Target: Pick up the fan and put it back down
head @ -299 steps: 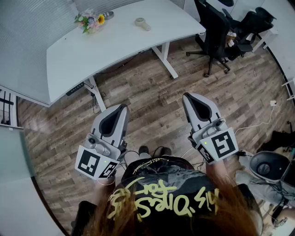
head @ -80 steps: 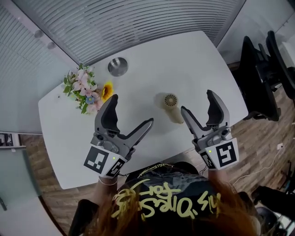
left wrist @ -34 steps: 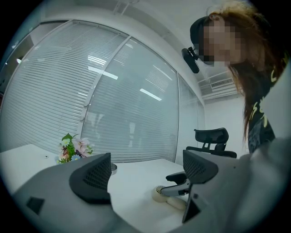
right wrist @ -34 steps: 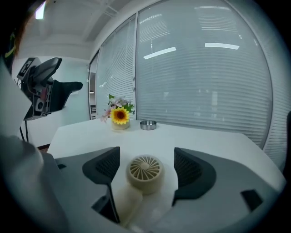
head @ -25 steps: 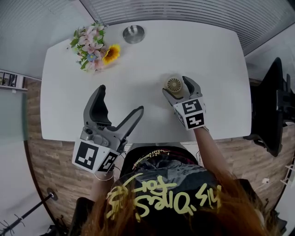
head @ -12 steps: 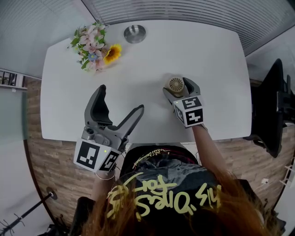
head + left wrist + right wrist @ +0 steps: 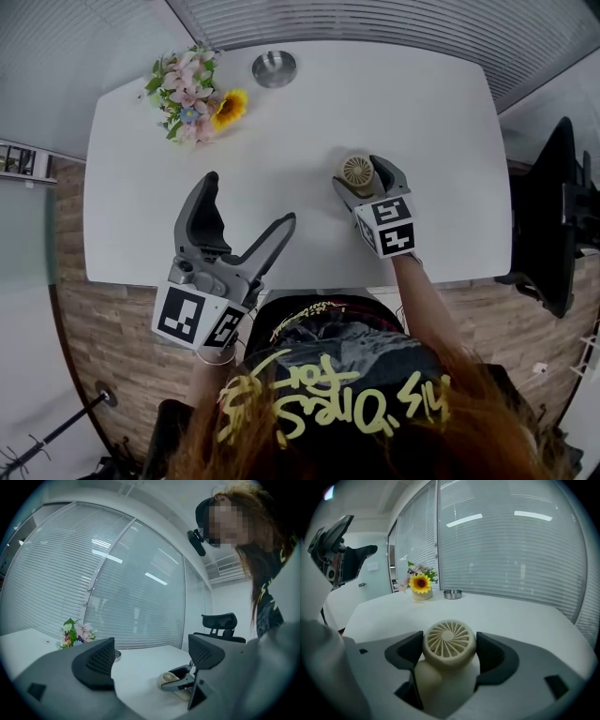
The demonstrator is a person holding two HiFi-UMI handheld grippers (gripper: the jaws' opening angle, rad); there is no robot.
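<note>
The right tool (image 7: 449, 651) is closed on the fan (image 7: 449, 641). Its two dark pads press against the opposite sides of the round, cream-coloured grille head. The fan's thicker body runs back between the jaws toward the camera. The grille faces away from the tool, toward the far side of the desk (image 7: 422, 112).

In the head view, the fan sits right of the desk's centre, toward the near edge. In the left gripper view, the fan's body lies low at the white surface. No view shows whether it touches the desk.

The left tool (image 7: 250, 200) is spread wide, with nothing between its jaws. It hangs over the near left part of the desk, well apart from the fan. Its jaws point toward the far side of the desk.

Further objects, in order of distance:
- A bunch of flowers (image 7: 192, 80) with one yellow sunflower stands at the far left corner of the desk.
- A small round metal dish (image 7: 274, 68) sits just beside the flowers, to their right, near the far edge.
- Horizontal blinds (image 7: 511, 541) cover the glazing behind the desk.
- A dark office chair (image 7: 553, 216) stands on the wood-pattern floor (image 7: 103, 319), off the right end of the desk.
</note>
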